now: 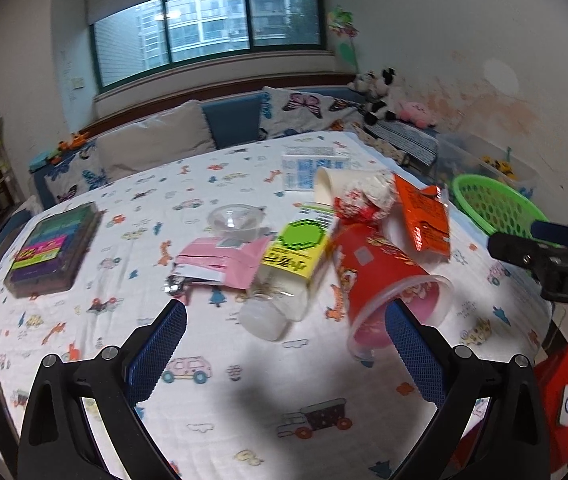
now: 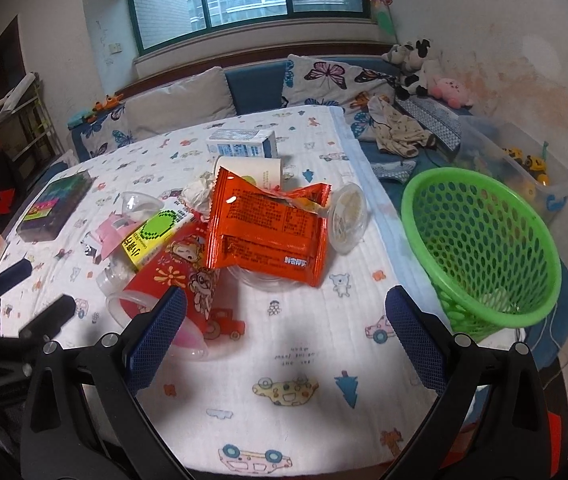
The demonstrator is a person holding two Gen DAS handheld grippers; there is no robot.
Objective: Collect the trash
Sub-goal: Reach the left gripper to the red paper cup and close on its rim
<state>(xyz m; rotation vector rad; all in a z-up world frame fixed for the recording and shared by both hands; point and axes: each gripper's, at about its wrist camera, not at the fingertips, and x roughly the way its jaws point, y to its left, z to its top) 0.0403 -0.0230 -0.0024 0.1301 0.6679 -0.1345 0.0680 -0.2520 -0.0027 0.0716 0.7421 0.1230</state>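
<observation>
Several pieces of trash lie heaped mid-table on a cartoon-print cloth (image 2: 304, 360). Largest is a red plastic cup (image 1: 380, 268) on its side, printed with cartoon figures, pink inside; in the left wrist view its long axis runs from about 11 o'clock down to 5 o'clock, and its clear-rimmed mouth points toward the camera. Just at its 9 o'clock lies a clear bottle (image 1: 292, 268) with a yellow-and-green label, on its side too, with one end toward 1 o'clock and the other toward 7 o'clock. A torn pink packet (image 1: 224, 260) touches the bottle at 9 o'clock. An orange snack wrapper (image 2: 268, 228), flat and crinkled, rests on the heap, with a crumpled white wad (image 2: 200, 192) and a paper cup (image 2: 252, 170) beyond it at 12 o'clock.

A green mesh basket (image 2: 484, 240) stands off the table's edge at 3 o'clock, tilted.

The left gripper (image 1: 286, 340) is released, jaws spread wide, its right pad at the red cup's mouth. The right gripper (image 2: 286, 320) is likewise released, hovering empty over the cloth.
</observation>
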